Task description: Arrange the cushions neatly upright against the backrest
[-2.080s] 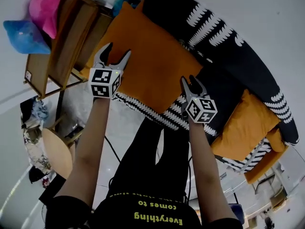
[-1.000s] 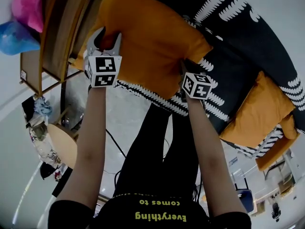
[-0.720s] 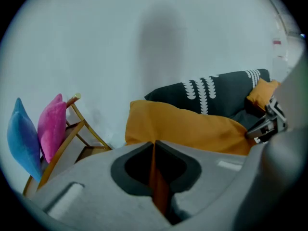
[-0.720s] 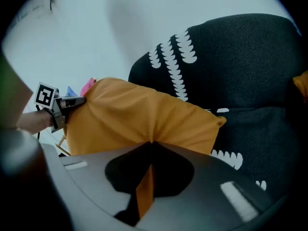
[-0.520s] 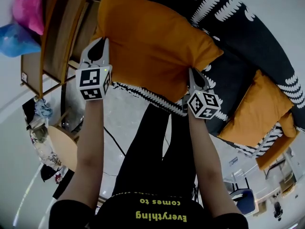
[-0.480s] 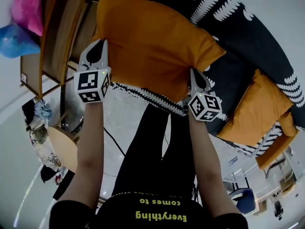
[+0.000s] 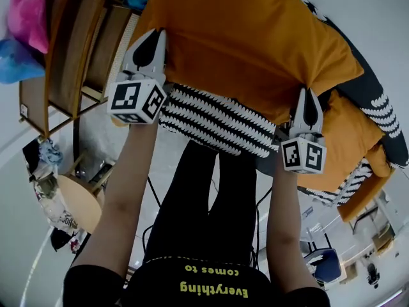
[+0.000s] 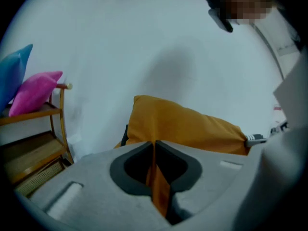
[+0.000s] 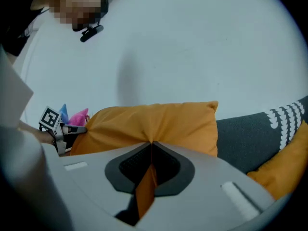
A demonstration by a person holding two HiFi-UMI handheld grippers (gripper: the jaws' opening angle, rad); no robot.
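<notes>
I hold a large orange cushion [image 7: 236, 37] up off the dark sofa [image 7: 217, 120] with the white pattern. My left gripper [image 7: 152, 42] is shut on the cushion's near left edge. In the left gripper view a fold of orange fabric runs between the jaws of the left gripper [image 8: 154, 143], and the cushion [image 8: 183, 126] hangs beyond. My right gripper [image 7: 307, 100] is shut on the near right corner. In the right gripper view, fabric is pinched in the right gripper [image 9: 151, 143] below the cushion [image 9: 154, 121]. A second orange cushion [image 7: 339, 146] lies on the sofa to the right.
A wooden shelf [image 7: 70, 50] stands left of the sofa with a pink cushion [image 7: 22, 11] and a blue cushion [image 7: 9, 62] on it. A round wooden table [image 7: 77, 203] is at the lower left. The dark sofa back [image 9: 255, 129] shows in the right gripper view.
Both grippers went from open over the orange cushion to shut on its near edge. The cushion has been lifted off the seat and now fills the top of the head view.
</notes>
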